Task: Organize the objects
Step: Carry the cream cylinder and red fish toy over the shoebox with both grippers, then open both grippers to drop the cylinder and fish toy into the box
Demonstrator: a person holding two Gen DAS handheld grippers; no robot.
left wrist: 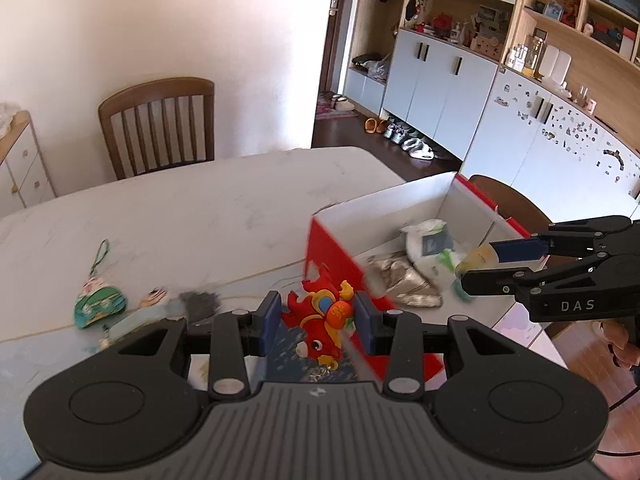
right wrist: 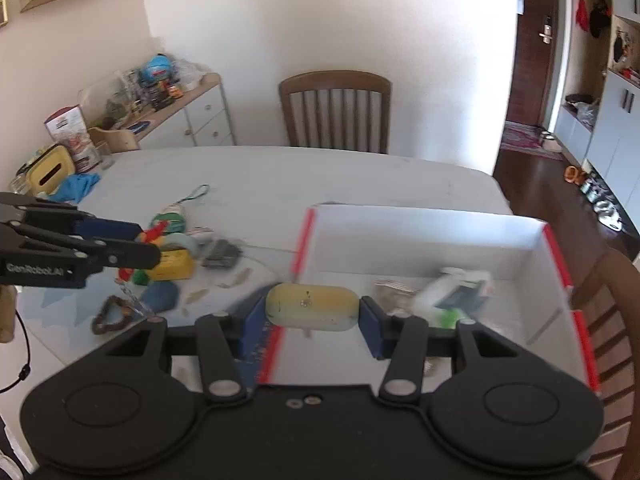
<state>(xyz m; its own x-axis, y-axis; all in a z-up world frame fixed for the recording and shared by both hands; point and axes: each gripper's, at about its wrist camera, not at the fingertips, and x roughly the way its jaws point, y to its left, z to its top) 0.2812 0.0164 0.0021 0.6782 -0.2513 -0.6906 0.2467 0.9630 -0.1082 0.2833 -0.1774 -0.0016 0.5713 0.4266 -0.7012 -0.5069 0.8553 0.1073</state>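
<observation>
With the left tool (left wrist: 316,322) clamped on a red plush toy (left wrist: 322,326) beside the red-and-white box (right wrist: 432,236) and the right tool (right wrist: 310,320) gripping a yellow oval case (right wrist: 312,306) above its near rim, either load could snag that wall and slip free.

We see the box (right wrist: 432,236) on the table (right wrist: 320,176), toward its right end, with a packet (right wrist: 456,292) and a crumpled bag (left wrist: 404,280) lying inside. Left of the box lies a scatter of small things, among them a pouch (left wrist: 100,304) with a cord. Behind the table stands a chair (right wrist: 335,110), and a second chair (right wrist: 612,320) sits right of the box.
</observation>
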